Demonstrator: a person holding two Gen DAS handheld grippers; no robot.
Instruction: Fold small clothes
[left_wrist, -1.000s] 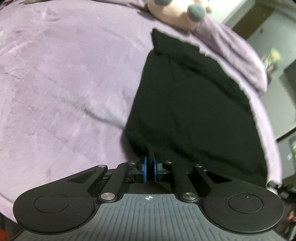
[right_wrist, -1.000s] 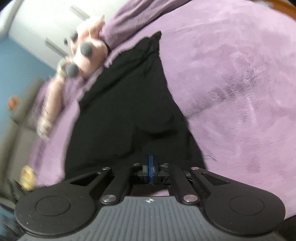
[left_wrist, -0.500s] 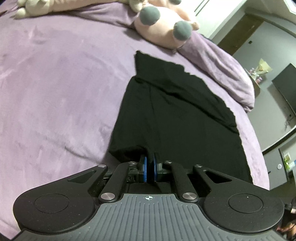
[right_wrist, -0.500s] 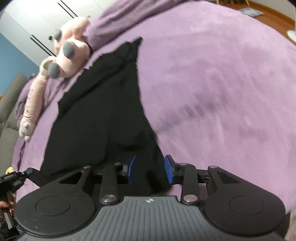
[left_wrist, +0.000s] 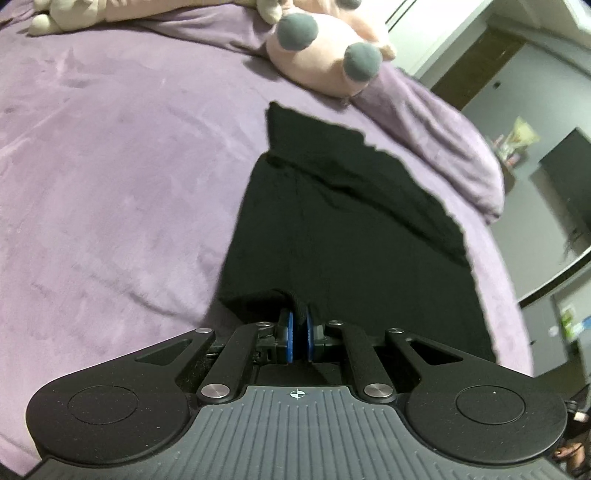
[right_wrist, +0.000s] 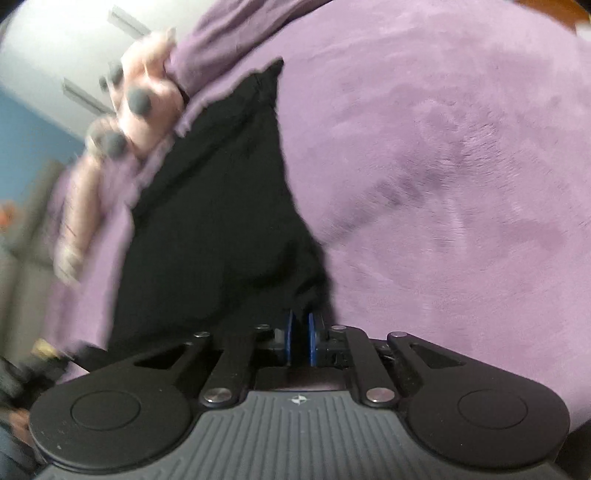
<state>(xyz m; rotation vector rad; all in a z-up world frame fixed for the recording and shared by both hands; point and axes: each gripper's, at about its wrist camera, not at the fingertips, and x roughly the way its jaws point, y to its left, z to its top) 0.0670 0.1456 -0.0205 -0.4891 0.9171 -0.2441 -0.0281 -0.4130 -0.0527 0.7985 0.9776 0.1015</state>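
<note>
The left gripper (left_wrist: 298, 325) and the right gripper (right_wrist: 300, 326) each pinch a near corner of the black cloth (left_wrist: 343, 236) lying on the purple bed (left_wrist: 110, 166), and a thin pinch might slip, spoiling the fold.

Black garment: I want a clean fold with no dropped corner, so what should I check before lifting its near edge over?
1. Left gripper shut on the garment near edge: ok.
2. Right gripper shut on the garment: ok, cloth sits between the pads.
3. Garment flat: not ok, wrinkles bunch near both grips.
4. Far end clear of the plush toy: ok, apart.
5. Right view sharp: not ok, blurred.
</note>
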